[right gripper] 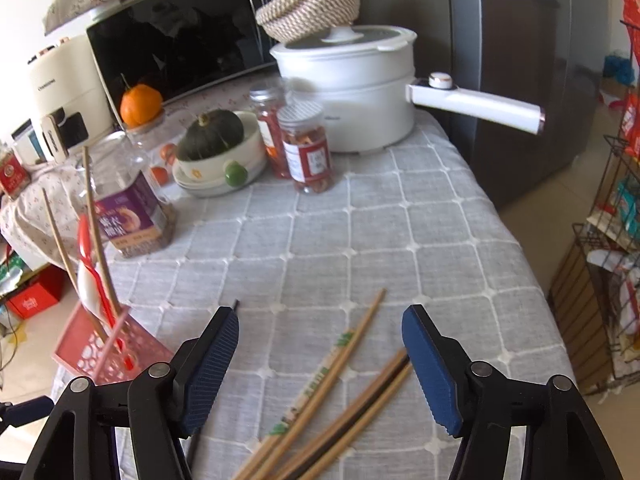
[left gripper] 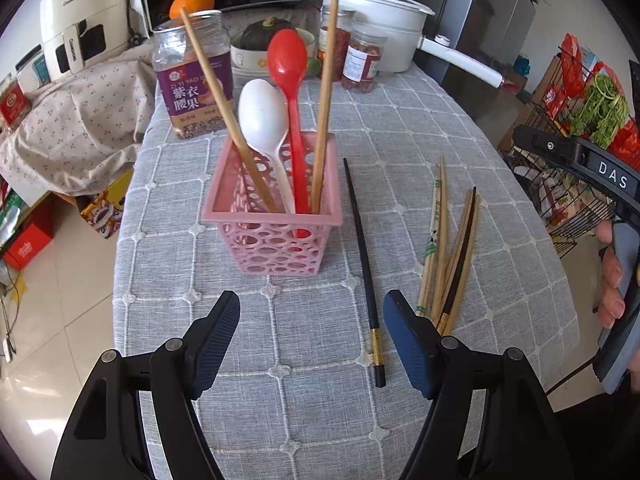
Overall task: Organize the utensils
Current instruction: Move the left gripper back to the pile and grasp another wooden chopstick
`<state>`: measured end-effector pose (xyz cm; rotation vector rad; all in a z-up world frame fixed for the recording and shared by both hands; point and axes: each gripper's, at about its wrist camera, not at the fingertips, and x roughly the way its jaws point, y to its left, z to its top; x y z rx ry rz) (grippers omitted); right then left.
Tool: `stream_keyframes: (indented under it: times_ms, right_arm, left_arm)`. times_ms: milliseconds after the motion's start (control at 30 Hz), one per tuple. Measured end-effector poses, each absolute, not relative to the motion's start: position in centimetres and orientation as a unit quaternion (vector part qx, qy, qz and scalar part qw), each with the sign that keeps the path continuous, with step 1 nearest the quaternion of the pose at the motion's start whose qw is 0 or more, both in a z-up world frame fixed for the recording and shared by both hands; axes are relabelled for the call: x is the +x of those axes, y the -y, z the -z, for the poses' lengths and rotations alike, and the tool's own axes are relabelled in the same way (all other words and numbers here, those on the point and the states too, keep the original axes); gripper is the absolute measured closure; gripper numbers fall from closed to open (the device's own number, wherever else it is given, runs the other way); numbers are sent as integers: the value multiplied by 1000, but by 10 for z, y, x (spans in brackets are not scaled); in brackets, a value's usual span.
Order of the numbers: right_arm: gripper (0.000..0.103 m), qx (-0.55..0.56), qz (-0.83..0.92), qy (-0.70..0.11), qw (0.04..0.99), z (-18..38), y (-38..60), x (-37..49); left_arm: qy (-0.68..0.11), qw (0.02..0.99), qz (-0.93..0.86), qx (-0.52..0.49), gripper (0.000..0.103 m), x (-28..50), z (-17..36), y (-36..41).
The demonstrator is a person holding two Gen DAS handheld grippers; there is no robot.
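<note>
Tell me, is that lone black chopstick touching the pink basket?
Apart. The left wrist view shows a strip of grey tablecloth between the black chopstick and the pink basket along its whole length.

Loose chopsticks right of basket

Table under a grey quilted cloth fills the centre. Pale glossy floor tiles at lower left, catching daylight. Microwave at upper left, floral cover on top. Steel fridge at upper right. Wire rack at right edge. Red box on the floor, left.
</note>
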<state>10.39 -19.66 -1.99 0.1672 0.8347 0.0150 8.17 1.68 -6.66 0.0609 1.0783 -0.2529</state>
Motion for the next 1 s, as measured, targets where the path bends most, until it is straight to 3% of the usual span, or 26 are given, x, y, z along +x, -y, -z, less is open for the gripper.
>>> stream_keyframes:
  times_ms: [533,600,667,867,1000]
  right_arm:
    - [24,129,51,-506,852,58,273,95]
    - [24,132,57,-516,845,64,280,97]
    - [24,135,60,-524,839,68,285,99]
    - [24,149,57,-541,826,76,297,103]
    - [24,139,55,-547,824,79,302,106]
  left_arm:
    - [-502,841,191,68,29,113,80,107]
    - [-504,839,198,56,41,130,84,118]
    - [-515,831,208,41,68,148,91,129]
    - [-551,807,212,-27,92,189,116,144]
    - [-562,800,208,-27,97,202,131,152]
